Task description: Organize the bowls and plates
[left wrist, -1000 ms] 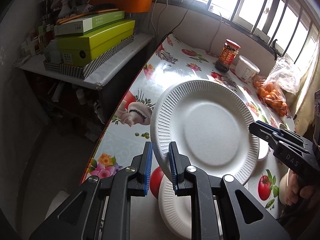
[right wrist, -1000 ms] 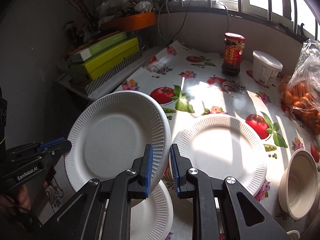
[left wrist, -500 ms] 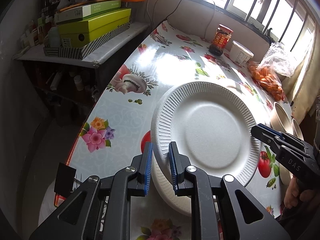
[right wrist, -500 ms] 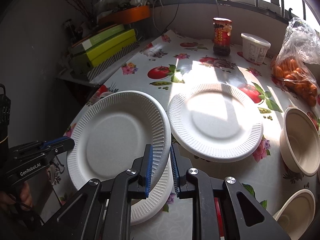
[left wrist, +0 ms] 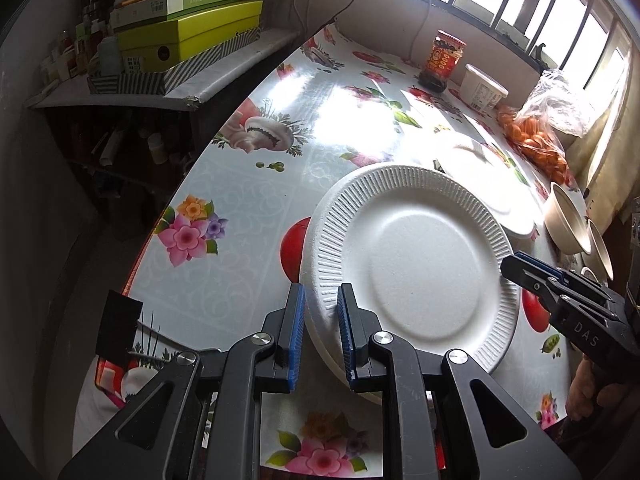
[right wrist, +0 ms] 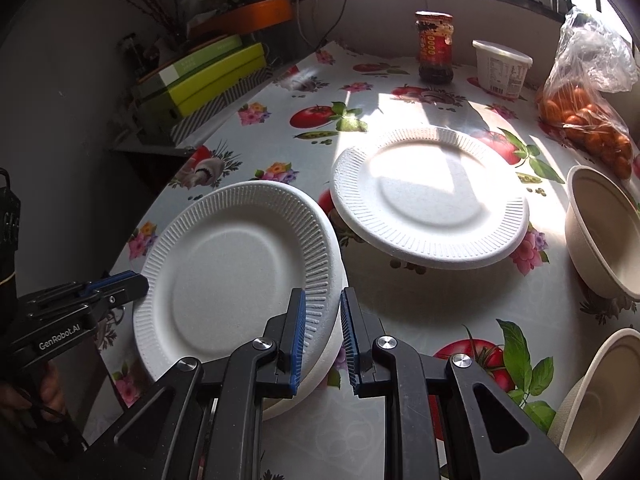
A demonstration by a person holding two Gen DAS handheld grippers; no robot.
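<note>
A white paper plate point(left wrist: 408, 264) point(right wrist: 240, 268) hangs tilted just above a second paper plate point(right wrist: 320, 364) lying near the table's front left corner. My left gripper point(left wrist: 322, 320) is shut on the held plate's left rim and appears in the right wrist view as the left gripper point(right wrist: 120, 284). My right gripper point(right wrist: 323, 320) is shut on the opposite rim and appears in the left wrist view as the right gripper point(left wrist: 532, 276). A third paper plate point(right wrist: 432, 200) rests raised further back in the sun. Two beige bowls point(right wrist: 600, 232) point(right wrist: 600, 400) stand to the right.
A red sauce jar point(right wrist: 434, 46), a white tub point(right wrist: 502, 68) and a bag of oranges point(right wrist: 588, 120) line the back by the window. Stacked green boxes point(left wrist: 188, 36) sit on a side shelf to the left. The table's left edge point(left wrist: 148, 240) runs close by.
Both grippers have drawn the plate back toward the near table edge and lower. It now hovers close over the plate beneath it.
</note>
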